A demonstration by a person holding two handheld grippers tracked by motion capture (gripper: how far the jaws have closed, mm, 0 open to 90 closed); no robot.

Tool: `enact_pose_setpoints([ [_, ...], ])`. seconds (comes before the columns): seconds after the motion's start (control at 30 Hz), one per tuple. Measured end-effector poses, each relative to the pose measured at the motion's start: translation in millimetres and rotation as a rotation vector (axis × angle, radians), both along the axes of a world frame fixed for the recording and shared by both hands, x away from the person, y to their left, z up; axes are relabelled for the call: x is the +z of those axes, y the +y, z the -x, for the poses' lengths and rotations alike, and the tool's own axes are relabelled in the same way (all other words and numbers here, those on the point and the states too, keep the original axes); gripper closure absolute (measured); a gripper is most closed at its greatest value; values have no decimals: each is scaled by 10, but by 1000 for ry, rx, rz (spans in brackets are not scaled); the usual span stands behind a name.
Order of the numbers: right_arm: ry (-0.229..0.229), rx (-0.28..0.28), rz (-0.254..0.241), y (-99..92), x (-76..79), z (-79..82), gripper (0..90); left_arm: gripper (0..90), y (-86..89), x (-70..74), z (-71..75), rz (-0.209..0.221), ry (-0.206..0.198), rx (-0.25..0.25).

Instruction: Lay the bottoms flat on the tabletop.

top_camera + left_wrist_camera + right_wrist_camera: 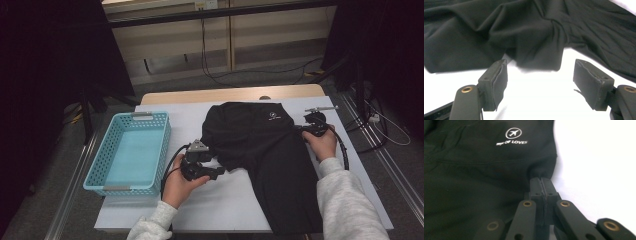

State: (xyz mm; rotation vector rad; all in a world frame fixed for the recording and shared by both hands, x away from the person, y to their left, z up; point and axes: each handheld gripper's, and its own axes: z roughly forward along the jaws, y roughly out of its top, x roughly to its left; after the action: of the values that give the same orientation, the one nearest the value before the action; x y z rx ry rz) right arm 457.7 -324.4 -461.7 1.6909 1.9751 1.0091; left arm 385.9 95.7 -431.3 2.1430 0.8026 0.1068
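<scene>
A black shirt [260,150] lies spread on the white sheet [220,200] over the table. The right gripper [541,182] pinches the shirt's edge, its 2 jaws pressed tight together. The left gripper [540,75] has its jaws wide apart, just in front of a fold, holding nothing. A blue basket [131,150] sits at the left.

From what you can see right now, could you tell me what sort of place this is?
Probably a lab or recording workspace: a table under a white sheet, cables trailing across the floor, and dark curtains at the sides.
</scene>
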Motion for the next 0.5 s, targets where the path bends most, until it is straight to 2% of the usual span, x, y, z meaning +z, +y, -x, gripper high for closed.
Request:
enact_pose_setpoints([
  [0.03, 10, -11, -5, -34, 5, 13, 898, 280, 0, 1, -2, 3, -1, 5],
  [0.2, 7, -57, 32, -209, 16, 59, 897, 278, 10, 7, -16, 8, 1, 13],
  [0.27, -1, -67, 25, -248, 7, 71, 875, 276, 16, 2, -26, 0, 3, 14],
  [0.3, -16, -48, 41, -239, 1, 73, 820, 275, 15, -1, -29, 0, 2, 14],
  [0.4, -8, -11, 109, -158, 35, 91, 635, 274, 10, -2, -36, 1, 3, 11],
  [0.47, -10, -3, 141, -127, 57, 122, 601, 272, 9, 1, -42, 5, -1, 15],
  [0.5, -15, -8, 137, -132, 66, 148, 591, 271, 15, 8, -44, 6, 0, 17],
])
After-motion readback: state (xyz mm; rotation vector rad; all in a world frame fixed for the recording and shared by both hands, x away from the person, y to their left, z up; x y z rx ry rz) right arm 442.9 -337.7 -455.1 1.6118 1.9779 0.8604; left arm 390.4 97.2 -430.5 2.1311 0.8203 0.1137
